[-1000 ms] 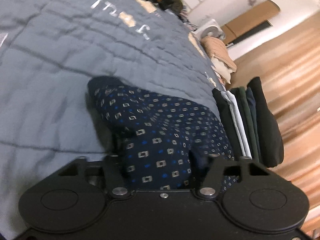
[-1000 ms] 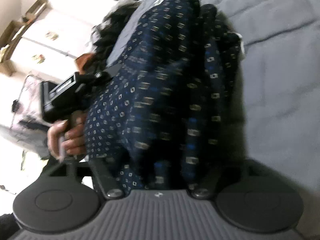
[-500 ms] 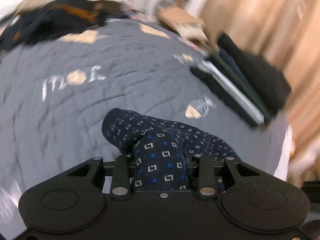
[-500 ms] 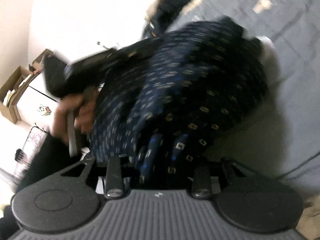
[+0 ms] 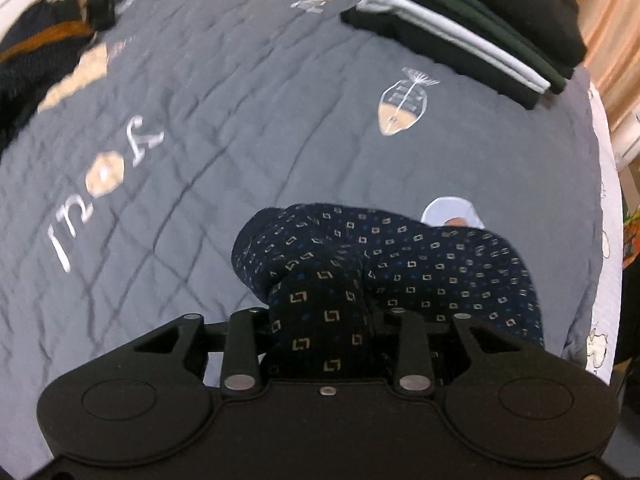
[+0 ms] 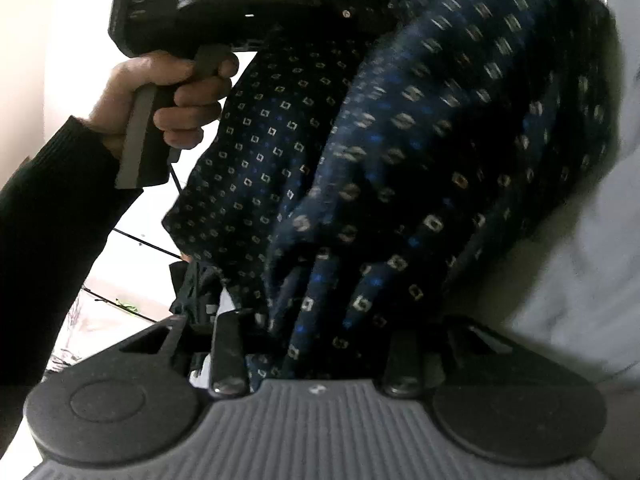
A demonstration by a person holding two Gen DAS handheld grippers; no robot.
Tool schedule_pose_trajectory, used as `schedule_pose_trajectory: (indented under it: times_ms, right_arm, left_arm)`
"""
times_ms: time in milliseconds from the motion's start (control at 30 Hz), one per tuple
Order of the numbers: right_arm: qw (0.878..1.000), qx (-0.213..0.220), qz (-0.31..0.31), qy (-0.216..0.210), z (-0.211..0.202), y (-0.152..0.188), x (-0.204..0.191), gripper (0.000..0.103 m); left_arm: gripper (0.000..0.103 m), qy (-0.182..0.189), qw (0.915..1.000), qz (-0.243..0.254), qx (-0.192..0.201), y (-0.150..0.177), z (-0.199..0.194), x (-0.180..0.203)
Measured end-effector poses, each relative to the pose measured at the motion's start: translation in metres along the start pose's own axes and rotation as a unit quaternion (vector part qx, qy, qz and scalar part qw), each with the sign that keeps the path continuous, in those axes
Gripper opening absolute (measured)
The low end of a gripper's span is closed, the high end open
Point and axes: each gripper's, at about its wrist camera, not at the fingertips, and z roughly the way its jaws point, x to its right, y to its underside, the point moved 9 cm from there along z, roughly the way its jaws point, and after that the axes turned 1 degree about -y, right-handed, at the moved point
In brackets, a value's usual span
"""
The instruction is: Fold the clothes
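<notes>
2 close wrist views, shared garment [image 5: 400, 268]

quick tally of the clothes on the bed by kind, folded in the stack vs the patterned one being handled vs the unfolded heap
folded garments in the stack: about 5, layers partly blurred
navy patterned garment, bunched in both grippers: 1
unfolded dark clothes heap: 1 heap, pieces cannot be counted
total: about 6 garments plus the heap

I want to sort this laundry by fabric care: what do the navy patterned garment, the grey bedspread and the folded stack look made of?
Navy garment with small square motifs: soft matte cloth, probably knit or thin woven; it bunches and drapes limply. Grey quilted bedspread: matte, cotton-like, with stitched lines and embroidered motifs. Stack of folded dark and white clothes: smooth matte fabric in flat layers; fibre cannot be told.
</notes>
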Motion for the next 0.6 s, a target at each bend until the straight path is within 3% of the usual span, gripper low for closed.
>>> schedule_pose_trajectory:
  times_ms: [133, 233, 300, 467, 600]
  right_arm:
    - [0.999, -0.046, -0.012, -0.01, 0.015, 0.007, -0.003, 0.064]
    - [0.998, -0.055, -0.031, -0.017, 0.011, 0.006, -0.01, 0.075]
    - [0.997, -0.063, -0.038, -0.016, 0.004, 0.007, -0.013, 0.076]
    - [0.991, -0.099, -0.084, 0.006, -0.021, 0.009, -0.022, 0.079]
    - [0.983, -0.117, -0.138, 0.018, -0.038, 0.009, -0.037, 0.079]
  left_arm:
    - [0.049, 0.005, 0.9989, -0.042, 0.02, 0.013, -0.011, -0.016]
    - [0.056, -0.022, 0.9966, -0.058, 0.055, 0.018, -0.035, -0.021]
    - [0.062, -0.043, 0.9923, -0.075, 0.088, 0.022, -0.056, -0.023]
    - [0.067, -0.058, 0.9661, -0.164, 0.191, 0.046, -0.117, -0.025]
    - [0.07, -0.071, 0.942, -0.216, 0.246, 0.074, -0.151, -0.009]
